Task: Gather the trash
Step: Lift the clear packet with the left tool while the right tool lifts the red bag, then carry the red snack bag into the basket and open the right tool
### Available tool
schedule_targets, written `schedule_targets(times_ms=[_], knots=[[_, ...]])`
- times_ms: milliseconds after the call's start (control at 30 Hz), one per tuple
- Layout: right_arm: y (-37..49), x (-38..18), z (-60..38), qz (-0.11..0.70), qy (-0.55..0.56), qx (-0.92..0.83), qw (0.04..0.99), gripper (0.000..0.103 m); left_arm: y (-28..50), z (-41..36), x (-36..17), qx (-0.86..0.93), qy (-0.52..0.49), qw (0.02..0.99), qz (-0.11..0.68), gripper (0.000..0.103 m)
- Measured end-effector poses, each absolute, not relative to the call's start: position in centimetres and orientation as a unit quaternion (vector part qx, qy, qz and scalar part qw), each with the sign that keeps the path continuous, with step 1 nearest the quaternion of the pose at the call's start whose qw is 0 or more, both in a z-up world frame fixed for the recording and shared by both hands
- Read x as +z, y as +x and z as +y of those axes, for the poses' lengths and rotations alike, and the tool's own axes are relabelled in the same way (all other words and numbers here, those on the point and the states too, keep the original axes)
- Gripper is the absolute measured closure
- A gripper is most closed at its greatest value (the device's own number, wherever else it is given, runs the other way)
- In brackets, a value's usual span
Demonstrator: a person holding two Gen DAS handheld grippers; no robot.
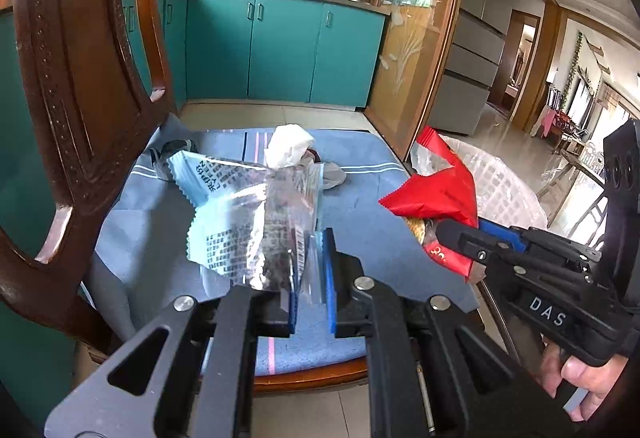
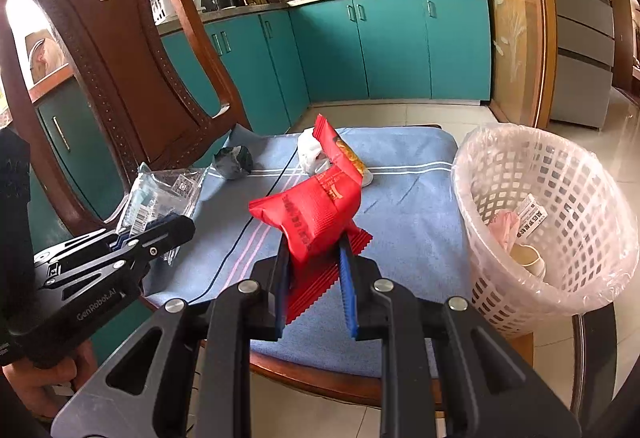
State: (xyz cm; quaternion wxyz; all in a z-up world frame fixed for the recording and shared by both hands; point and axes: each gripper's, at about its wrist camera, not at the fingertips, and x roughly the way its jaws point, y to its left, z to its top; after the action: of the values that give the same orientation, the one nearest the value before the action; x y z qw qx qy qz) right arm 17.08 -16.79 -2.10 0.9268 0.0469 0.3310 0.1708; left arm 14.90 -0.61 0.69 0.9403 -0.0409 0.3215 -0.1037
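Note:
My left gripper (image 1: 312, 258) is shut on a crumpled clear and pale-blue printed wrapper (image 1: 248, 213), held above the blue seat cushion (image 1: 168, 234). My right gripper (image 2: 314, 258) is shut on a red snack packet (image 2: 316, 209), also lifted over the cushion (image 2: 408, 213). In the left wrist view the right gripper (image 1: 464, 238) shows at the right with the red packet (image 1: 436, 189). In the right wrist view the left gripper (image 2: 168, 228) sits at the left with its wrapper (image 2: 160, 193). A crumpled white tissue (image 1: 288, 143) and a dark grey wad (image 2: 234, 159) lie on the cushion.
A white lattice waste basket (image 2: 520, 173) lined with a clear bag stands right of the chair, with some trash inside. The chair's carved wooden back (image 2: 120, 69) rises at the left. Teal kitchen cabinets (image 1: 256, 49) stand behind, and a tiled floor lies around.

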Motion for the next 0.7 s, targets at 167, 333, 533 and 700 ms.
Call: schedule_targets(times_ms=[167,333,533,700], knots=[[17.1,-2.3,-16.5,0.335,0.042,0.173,0.925,0.08,14.8,-0.5,0.7,-0.098,-0.044,0.94,0.323,0.091],[17.2,-2.4,-16.4,0.338,0.04,0.172,0.924,0.08,14.6,-0.5,0.7,-0.097,-0.046,0.94,0.324,0.091],[17.1,-2.3,-16.4,0.337,0.039,0.172,0.925,0.08,14.5,-0.4,0.6,-0.097,-0.045,0.939,0.327,0.091],[17.4,0.4,-21.8,0.273,0.087,0.101,0.953,0.08,14.4,-0.3,0.7,-0.097,-0.046,0.939,0.328,0.091]])
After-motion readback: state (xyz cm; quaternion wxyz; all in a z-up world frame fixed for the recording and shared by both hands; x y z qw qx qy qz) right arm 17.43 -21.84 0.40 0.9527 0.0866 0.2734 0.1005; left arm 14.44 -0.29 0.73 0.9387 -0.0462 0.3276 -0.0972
